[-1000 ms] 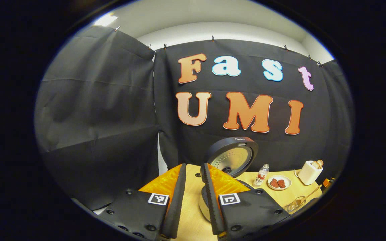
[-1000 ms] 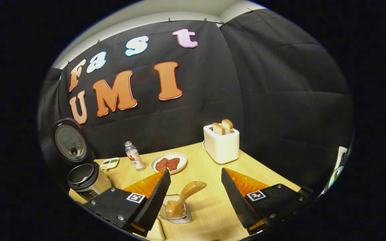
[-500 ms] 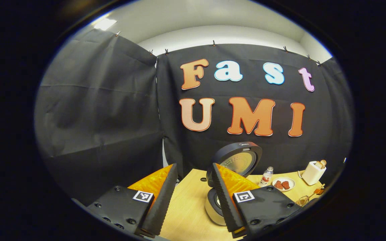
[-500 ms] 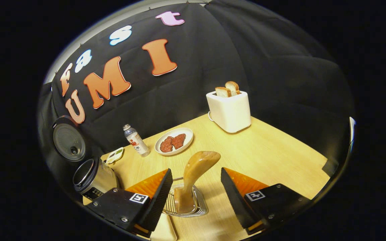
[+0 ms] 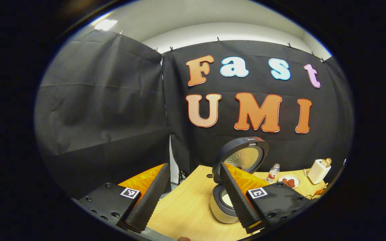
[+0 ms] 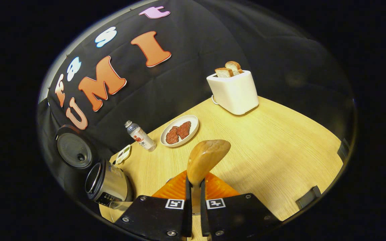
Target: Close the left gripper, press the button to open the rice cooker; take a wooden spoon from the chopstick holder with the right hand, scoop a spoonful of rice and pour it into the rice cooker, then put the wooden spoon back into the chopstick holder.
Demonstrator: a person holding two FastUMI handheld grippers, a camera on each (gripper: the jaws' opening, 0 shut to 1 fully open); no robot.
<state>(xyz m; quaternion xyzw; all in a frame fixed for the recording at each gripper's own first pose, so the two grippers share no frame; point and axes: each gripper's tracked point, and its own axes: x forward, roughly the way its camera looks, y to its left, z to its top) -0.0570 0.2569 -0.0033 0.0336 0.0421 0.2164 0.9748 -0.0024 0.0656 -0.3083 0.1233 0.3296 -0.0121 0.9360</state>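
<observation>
— What does your left gripper view give you?
— My left gripper [image 5: 193, 197] is spread wide, holding nothing; the rice cooker [image 5: 224, 204] sits lid-up beyond it.
— And the right gripper view?
— My right gripper [image 6: 193, 197] is clenched on the wooden spoon [image 6: 204, 160]; the cooker stands far left on the table [image 6: 280, 147].

Left gripper [image 5: 193, 197]: jaws spread wide, nothing between the 2 fingers, held above the desk's left edge and pointing toward the back wall. Right gripper [image 6: 193, 187]: the 2 fingers drawn close together, both pressing the handle of the wooden spoon [image 6: 206, 159], which rises upright from between them, tilted down toward the desk.
</observation>
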